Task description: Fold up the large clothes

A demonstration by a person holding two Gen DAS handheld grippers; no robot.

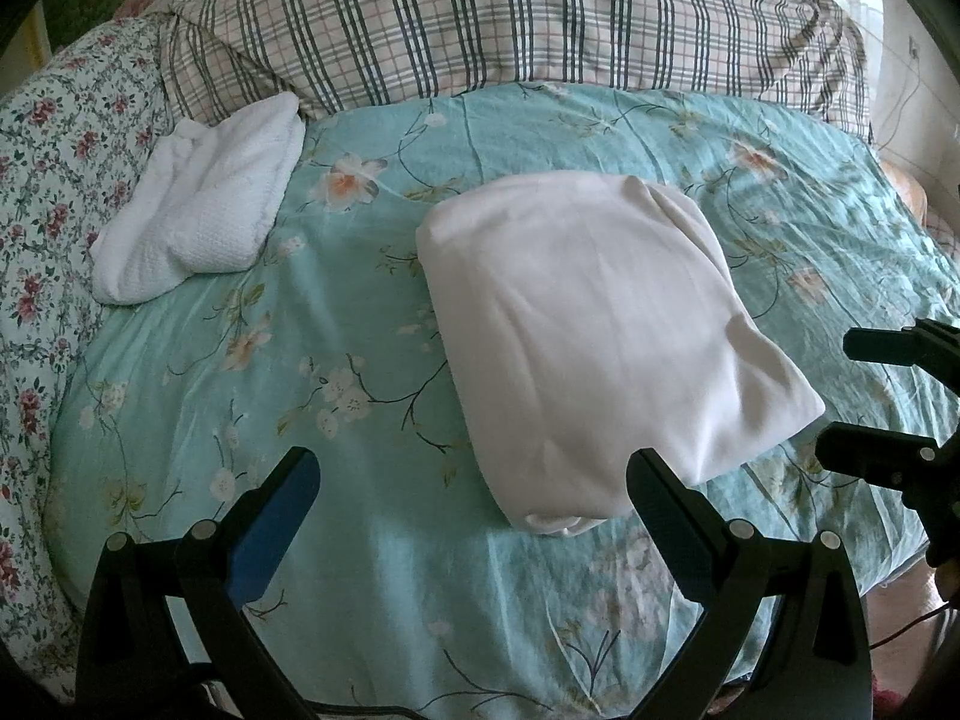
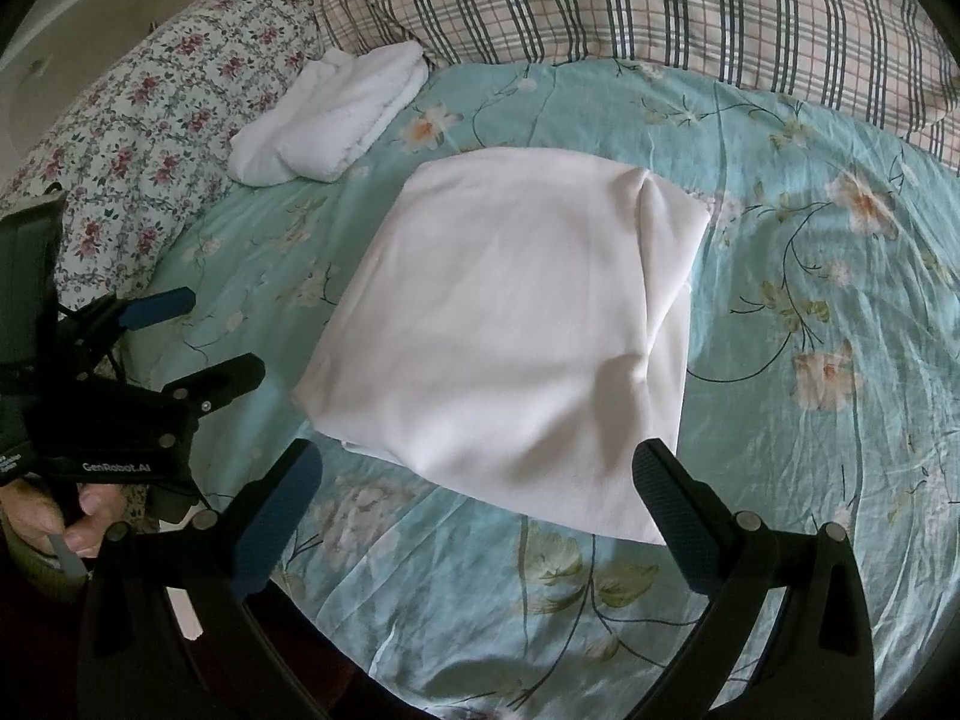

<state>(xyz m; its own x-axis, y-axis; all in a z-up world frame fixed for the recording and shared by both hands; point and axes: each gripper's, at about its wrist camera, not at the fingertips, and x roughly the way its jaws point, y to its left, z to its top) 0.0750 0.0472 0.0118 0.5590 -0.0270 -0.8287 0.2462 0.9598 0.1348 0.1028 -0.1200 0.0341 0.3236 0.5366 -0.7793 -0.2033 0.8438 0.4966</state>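
Note:
A white garment (image 1: 600, 324), folded into a thick rectangle, lies on the teal floral bed sheet (image 1: 360, 252); it also shows in the right wrist view (image 2: 510, 336). My left gripper (image 1: 474, 480) is open and empty, just short of the garment's near edge. My right gripper (image 2: 480, 474) is open and empty, its fingers straddling the garment's near edge without touching it. The right gripper also shows at the right edge of the left wrist view (image 1: 852, 396), and the left gripper at the left of the right wrist view (image 2: 210, 336).
A second folded white knit garment (image 1: 198, 204) lies at the back left, also in the right wrist view (image 2: 336, 114). A plaid quilt (image 1: 510, 18) is piled along the back. A floral pillow (image 1: 54, 180) lies at the left.

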